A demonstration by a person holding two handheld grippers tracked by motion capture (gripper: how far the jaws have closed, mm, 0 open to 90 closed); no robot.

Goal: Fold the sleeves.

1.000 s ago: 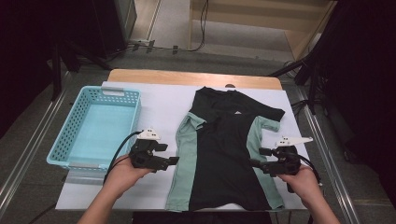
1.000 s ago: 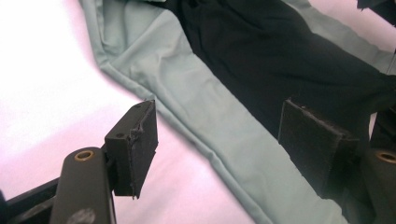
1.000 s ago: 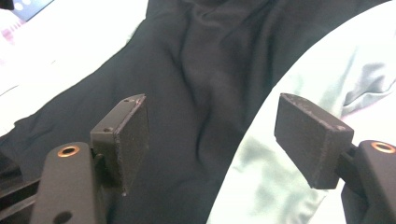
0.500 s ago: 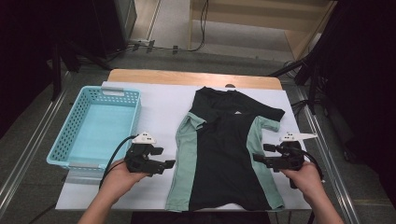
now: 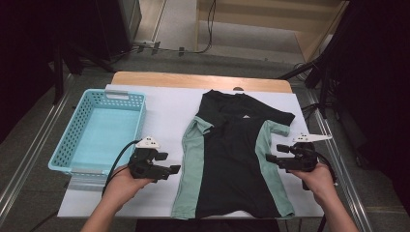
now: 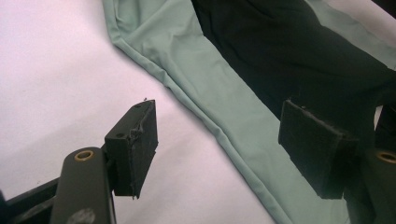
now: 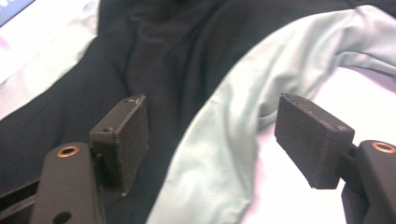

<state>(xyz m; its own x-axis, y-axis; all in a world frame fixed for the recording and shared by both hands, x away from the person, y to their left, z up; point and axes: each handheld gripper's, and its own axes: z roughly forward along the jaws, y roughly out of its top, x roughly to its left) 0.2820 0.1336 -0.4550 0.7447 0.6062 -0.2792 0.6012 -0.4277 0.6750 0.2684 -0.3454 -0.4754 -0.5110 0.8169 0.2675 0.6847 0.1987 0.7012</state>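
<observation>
We hold the left gripper (image 5: 175, 169) with its jaws wide apart and nothing between them, just beside the pale green side panel of the black and green short-sleeved shirt (image 5: 232, 159) lying flat on the white table sheet (image 5: 162, 113). Across the shirt, our right gripper (image 5: 269, 158) gapes likewise over the opposite green edge, empty. Behind the left gripper stands a light blue plastic basket (image 5: 77, 128).

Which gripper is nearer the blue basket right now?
Left. The left gripper sits just off the blue basket's near right corner, jaws open toward the shirt; the right gripper is beyond the shirt's far side.
</observation>
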